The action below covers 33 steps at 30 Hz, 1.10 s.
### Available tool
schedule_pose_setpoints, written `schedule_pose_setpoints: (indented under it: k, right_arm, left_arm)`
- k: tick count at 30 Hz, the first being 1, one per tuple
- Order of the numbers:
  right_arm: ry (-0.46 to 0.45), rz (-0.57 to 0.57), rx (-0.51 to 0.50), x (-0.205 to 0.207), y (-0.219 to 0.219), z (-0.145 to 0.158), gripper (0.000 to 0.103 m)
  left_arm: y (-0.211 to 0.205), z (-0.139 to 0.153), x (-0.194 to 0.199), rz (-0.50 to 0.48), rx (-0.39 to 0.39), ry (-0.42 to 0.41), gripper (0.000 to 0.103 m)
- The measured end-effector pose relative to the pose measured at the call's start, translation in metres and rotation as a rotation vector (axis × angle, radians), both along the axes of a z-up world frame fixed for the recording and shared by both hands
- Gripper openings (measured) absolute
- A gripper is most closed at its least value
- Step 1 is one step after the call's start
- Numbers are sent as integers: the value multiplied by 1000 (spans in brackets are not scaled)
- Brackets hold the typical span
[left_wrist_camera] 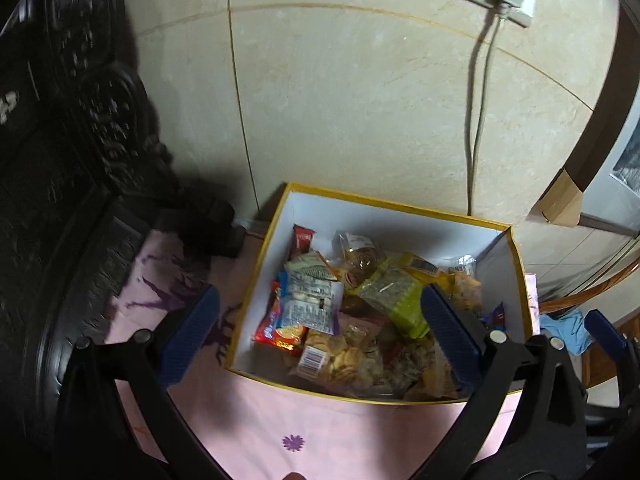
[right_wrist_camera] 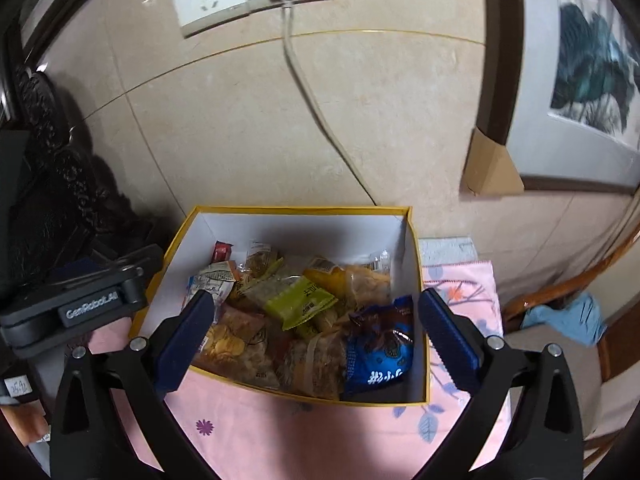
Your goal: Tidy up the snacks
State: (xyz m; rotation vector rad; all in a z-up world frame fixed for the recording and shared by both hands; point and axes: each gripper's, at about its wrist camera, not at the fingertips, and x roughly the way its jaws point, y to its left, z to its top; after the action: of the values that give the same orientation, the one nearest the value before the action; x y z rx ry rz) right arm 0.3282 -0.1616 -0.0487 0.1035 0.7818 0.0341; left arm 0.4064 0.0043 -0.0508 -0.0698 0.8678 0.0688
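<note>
A yellow-rimmed box with white walls (left_wrist_camera: pixel 280 216) (right_wrist_camera: pixel 304 224) sits on a pink cloth and holds several snack packets. Among them are a green packet (left_wrist_camera: pixel 394 300) (right_wrist_camera: pixel 300 300), a blue packet (right_wrist_camera: pixel 380 352), a red biscuit packet (left_wrist_camera: pixel 276 332) and a clear cracker bag (left_wrist_camera: pixel 340 360) (right_wrist_camera: pixel 236 344). My left gripper (left_wrist_camera: pixel 320 320) is open and empty, hovering above the box's near left side. My right gripper (right_wrist_camera: pixel 316 320) is open and empty above the box's near edge. The left gripper's body shows in the right wrist view (right_wrist_camera: pixel 80 304), left of the box.
The pink floral cloth (left_wrist_camera: pixel 280 420) (right_wrist_camera: pixel 260 432) covers the table. A tiled wall with a socket and cable (right_wrist_camera: pixel 288 4) stands behind the box. Dark carved furniture (left_wrist_camera: pixel 60 160) is at left. A framed picture (right_wrist_camera: pixel 580 60) and a wooden chair with blue cloth (right_wrist_camera: pixel 568 316) are at right.
</note>
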Motion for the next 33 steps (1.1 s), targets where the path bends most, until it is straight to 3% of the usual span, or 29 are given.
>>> schedule_pose_setpoints:
  k: [6, 11, 25, 33]
  right_arm:
    - [-13, 8, 45, -4, -4, 5, 102]
    - [-32, -27, 78, -7, -13, 8, 102]
    - [21, -35, 72, -2, -13, 1, 102]
    - [24, -26, 67, -2, -10, 1, 102]
  left_arm:
    - [0, 7, -4, -32, -72, -19, 101]
    - [-12, 12, -8, -57, -18, -37, 101]
    - [-6, 10, -7, -47, -68, -32, 101]
    - [-9, 13, -9, -56, -43, -46, 101]
